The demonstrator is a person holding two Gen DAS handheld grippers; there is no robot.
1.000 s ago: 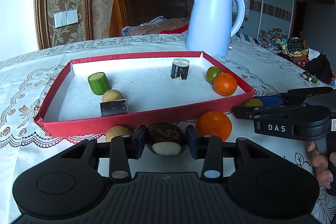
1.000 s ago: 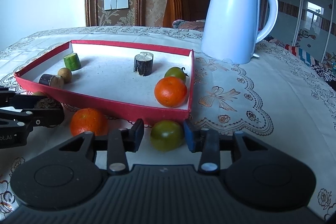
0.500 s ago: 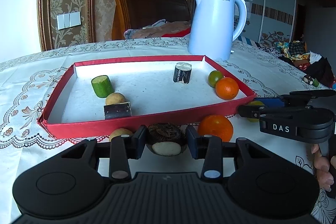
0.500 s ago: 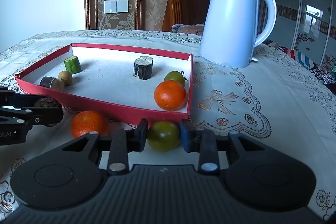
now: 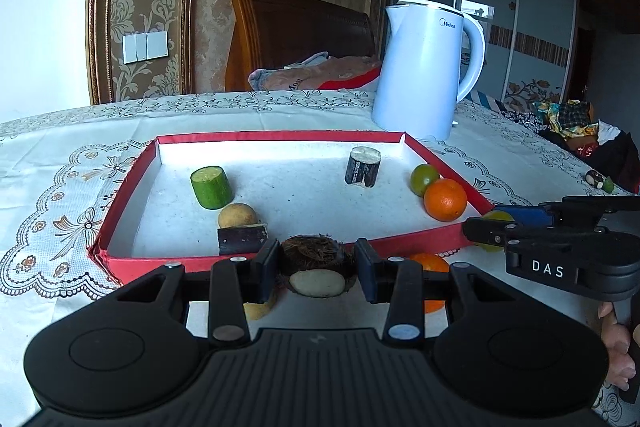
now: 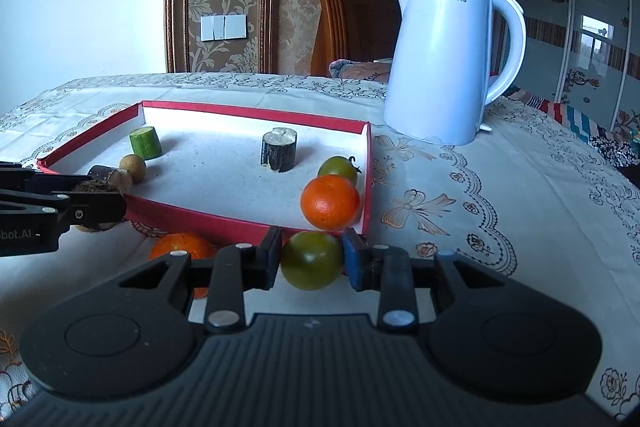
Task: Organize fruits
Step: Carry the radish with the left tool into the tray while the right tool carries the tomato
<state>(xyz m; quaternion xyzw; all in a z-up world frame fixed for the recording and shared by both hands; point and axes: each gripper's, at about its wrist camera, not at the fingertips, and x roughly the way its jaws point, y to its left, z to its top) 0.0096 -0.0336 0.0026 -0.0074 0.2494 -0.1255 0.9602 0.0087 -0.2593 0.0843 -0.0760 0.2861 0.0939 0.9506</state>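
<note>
Fruit sits in and around the red tray (image 5: pixel 120 215) on the lace tablecloth (image 6: pixel 500 187). Just in front of the tray's near wall, the left gripper (image 5: pixel 317 269) is clamped on a dark brown husked fruit (image 5: pixel 318 259) with a pale cut face, and the right gripper (image 6: pixel 310 259) has its pads pressed on a green tomato (image 6: pixel 311 259) near the tray's front right corner. Inside the tray lie a green cut piece (image 5: pixel 211 186), a small tan fruit (image 5: pixel 237 215), a dark cut piece (image 5: pixel 242 239), an upright dark stump (image 5: pixel 362 166), another green tomato (image 6: pixel 338 169) and an orange (image 6: pixel 330 202). A second orange (image 6: pixel 182 245) rests outside the near wall. Behind the tray stands a white kettle (image 5: pixel 424 75).
</note>
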